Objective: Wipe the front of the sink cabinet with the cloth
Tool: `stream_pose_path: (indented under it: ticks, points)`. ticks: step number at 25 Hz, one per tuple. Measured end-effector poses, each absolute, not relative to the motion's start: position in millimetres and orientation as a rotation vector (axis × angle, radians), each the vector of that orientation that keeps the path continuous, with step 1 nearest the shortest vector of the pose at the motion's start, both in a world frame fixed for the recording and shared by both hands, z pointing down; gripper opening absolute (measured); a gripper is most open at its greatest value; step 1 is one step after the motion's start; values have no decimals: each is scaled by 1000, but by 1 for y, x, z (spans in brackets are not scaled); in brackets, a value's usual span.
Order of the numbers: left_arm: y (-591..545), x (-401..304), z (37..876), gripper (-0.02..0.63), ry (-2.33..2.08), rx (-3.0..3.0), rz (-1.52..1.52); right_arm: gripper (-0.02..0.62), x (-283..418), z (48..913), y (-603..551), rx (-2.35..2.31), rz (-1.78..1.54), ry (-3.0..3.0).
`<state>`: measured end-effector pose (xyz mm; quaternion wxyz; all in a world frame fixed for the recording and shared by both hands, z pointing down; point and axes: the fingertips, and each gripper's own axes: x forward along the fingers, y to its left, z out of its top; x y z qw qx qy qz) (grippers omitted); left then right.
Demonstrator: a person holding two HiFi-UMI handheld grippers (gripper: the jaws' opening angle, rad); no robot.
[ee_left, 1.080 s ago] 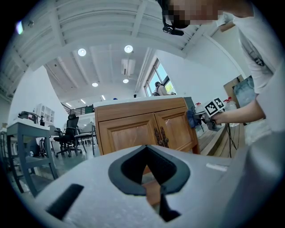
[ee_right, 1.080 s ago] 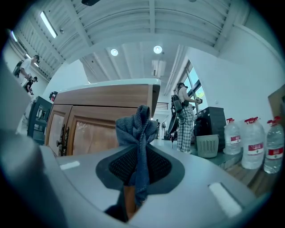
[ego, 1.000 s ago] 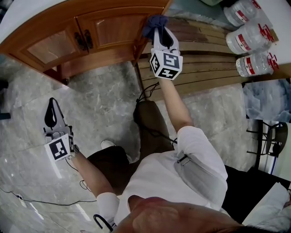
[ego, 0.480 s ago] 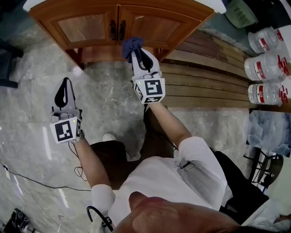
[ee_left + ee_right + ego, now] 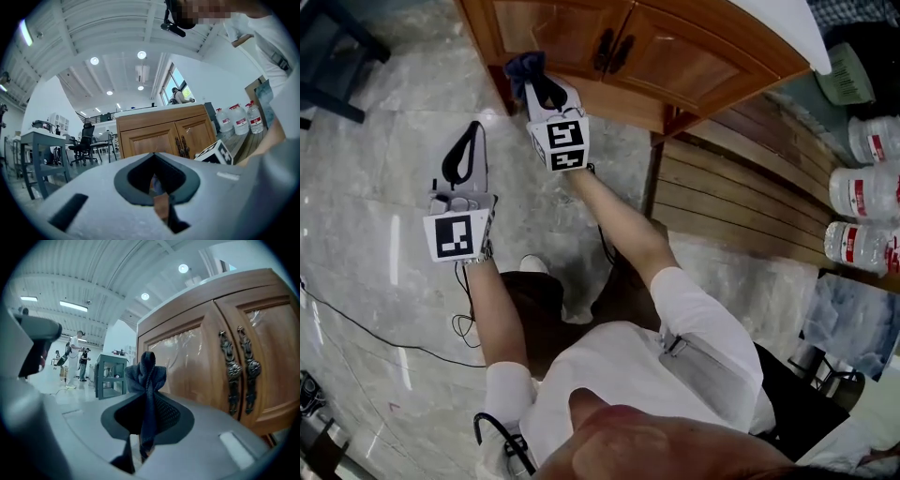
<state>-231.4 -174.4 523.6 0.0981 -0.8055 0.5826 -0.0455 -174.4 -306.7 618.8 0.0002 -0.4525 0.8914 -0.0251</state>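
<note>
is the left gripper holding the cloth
No, the left gripper is shut on nothing; the cloth is pinched in the right gripper.

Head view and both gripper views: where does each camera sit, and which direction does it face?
Head view: on the person's head, facing steeply down at floor and cabinet; shows both forearms, left gripper, right gripper.
Left gripper view: on the left gripper, facing the cabinet doors from a distance; shows its shut jaws, the person's shirt.
Right gripper view: on the right gripper, close beside the doors; shows its jaws clamping the cloth.
Shared: all three show the door handles.
</note>
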Motion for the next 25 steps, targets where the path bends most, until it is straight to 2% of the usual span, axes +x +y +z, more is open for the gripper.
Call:
stream_pose_path:
  ticks: [7,15,25]
  points:
    - [-173,-237,518,-2,1737,-2373,-123,71,-234,654,-343,-1435,-33,2934]
    - [-169,-244,515,-2,1762,-2369,-107,69,-289,650,-365,-1397,68,2989]
    - [-169,-249,519,-2,1769,-2373,-120,69,-267,651,-373,-1484,117,2946]
